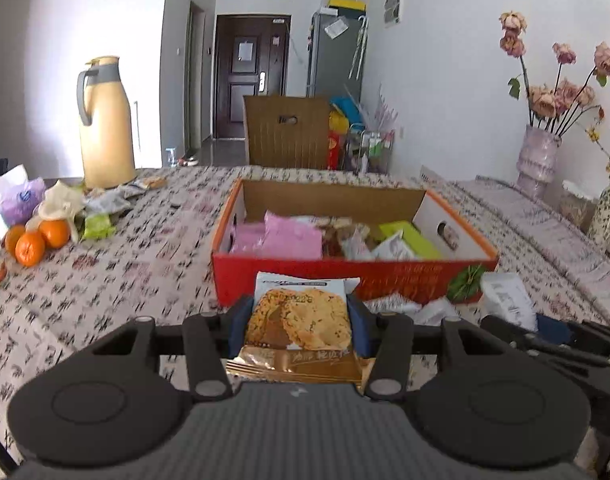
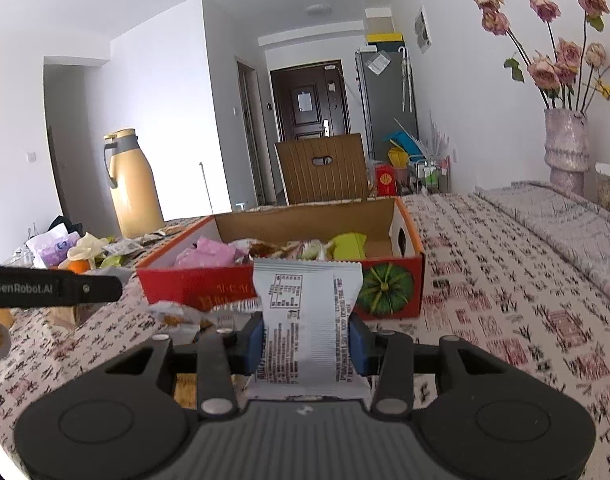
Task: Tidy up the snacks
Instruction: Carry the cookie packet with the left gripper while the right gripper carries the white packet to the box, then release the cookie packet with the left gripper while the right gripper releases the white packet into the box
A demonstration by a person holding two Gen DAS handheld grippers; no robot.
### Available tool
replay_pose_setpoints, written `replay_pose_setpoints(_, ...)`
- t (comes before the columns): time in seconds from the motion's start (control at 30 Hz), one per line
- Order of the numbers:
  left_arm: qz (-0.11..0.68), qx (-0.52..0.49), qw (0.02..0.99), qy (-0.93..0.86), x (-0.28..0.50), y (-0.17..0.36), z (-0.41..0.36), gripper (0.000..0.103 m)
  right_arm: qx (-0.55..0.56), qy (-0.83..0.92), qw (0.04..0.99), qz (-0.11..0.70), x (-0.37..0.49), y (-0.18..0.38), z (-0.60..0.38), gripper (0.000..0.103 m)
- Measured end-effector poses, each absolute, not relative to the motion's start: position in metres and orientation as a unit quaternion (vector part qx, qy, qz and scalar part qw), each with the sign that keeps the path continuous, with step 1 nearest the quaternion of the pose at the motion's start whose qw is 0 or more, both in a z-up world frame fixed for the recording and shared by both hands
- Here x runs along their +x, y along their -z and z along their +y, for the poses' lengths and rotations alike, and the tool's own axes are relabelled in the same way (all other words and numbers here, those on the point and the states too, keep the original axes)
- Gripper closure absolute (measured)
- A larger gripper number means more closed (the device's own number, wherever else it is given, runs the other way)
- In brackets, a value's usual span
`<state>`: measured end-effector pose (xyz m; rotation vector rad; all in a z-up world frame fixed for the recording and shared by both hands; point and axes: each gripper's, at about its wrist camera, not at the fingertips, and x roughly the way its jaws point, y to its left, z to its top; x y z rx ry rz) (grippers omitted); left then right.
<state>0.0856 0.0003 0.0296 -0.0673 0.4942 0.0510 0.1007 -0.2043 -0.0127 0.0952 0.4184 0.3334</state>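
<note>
Left wrist view: a cookie packet is clamped by the left gripper, just short of the red snack box. A white snack packet is pinched upright by the right gripper before the same box on the patterned tablecloth.
</note>
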Motion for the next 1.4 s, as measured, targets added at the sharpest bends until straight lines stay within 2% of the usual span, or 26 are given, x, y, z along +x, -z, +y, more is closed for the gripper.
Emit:
replay_pose_setpoints(0.87,0.188,0.007,0.982,-0.016,0.187,-0.068,-0.01,0.053,0.027,-0.168,0.97,0.173,0.208,-0.016,-0.171,0.061)
replay_pose_setpoints(1.4,0.205,0.005,0.978,-0.045,0.253,-0.041,0.009,0.053,0.018,-0.164,0.967,0.194,0.28,-0.007,-0.156,0.061)
